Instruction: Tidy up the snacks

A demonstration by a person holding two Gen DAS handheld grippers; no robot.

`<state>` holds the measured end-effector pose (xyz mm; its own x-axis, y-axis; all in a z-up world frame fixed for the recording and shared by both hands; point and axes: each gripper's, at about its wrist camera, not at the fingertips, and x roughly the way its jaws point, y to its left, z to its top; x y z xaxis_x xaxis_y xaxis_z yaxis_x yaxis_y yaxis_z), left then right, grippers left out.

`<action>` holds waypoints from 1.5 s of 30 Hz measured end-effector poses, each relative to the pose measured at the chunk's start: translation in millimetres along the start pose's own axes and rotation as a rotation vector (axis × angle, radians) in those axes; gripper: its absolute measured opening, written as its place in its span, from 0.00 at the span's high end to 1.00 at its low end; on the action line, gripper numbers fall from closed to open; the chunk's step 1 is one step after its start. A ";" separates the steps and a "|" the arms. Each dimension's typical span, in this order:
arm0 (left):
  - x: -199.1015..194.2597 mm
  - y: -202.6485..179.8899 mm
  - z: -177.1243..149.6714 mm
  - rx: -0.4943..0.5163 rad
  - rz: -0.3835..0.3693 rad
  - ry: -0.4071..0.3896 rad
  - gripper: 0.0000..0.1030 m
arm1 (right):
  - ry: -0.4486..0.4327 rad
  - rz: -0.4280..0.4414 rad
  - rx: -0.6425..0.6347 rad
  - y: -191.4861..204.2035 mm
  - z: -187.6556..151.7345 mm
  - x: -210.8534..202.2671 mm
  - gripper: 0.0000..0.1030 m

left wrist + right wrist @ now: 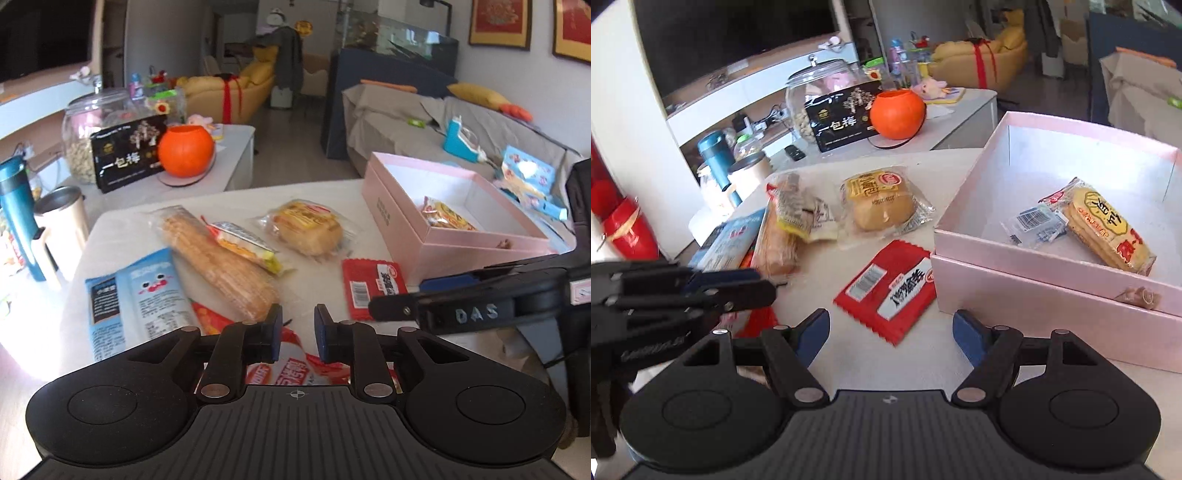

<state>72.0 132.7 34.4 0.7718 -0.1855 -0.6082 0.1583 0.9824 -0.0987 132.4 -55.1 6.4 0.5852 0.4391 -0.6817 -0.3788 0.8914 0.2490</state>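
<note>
Two grippers hang over the snack table [849,373], both tipped down toward it. A pink box [1015,258] stands open at the right with one yellow biscuit packet [1108,225] already lying inside. Loose on the table beside it are a flat red packet [886,291], a wrapped bun [879,203], a long cracker sleeve [218,258] and a blue-and-white bag [140,295].

The right gripper [890,315] hovers just above the flat red packet, its jaws spread wide and gripping nothing. The left gripper [297,314] is angled down over a red-and-white packet [295,365] at the near edge, jaws drawn nearly together. Whether its pads actually pinch that wrapper I cannot tell. The two tools are close, the right one's fingers reaching across in front of the left.
</note>
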 end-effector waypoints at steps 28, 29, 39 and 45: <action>93.2 16.5 70.4 0.067 0.080 0.092 0.76 | -0.058 -0.033 -0.212 -34.9 -68.6 -71.9 0.38; 88.7 12.1 63.3 0.080 0.044 0.098 0.76 | -0.061 -0.019 -0.194 -38.7 -68.2 -72.9 0.37; 26.8 -49.0 -3.0 0.164 -0.088 0.113 0.69 | -0.065 -0.006 -0.167 -42.1 -66.0 -73.0 0.32; -8.3 -67.8 -10.7 0.169 -0.019 0.046 0.70 | -0.070 -0.036 -0.132 -44.8 -64.8 -71.7 0.27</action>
<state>48.3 67.8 37.8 0.7395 -0.1990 -0.6431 0.2766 0.9608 0.0208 61.0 -133.8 -0.4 0.6470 0.4185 -0.6374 -0.4451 0.8860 0.1300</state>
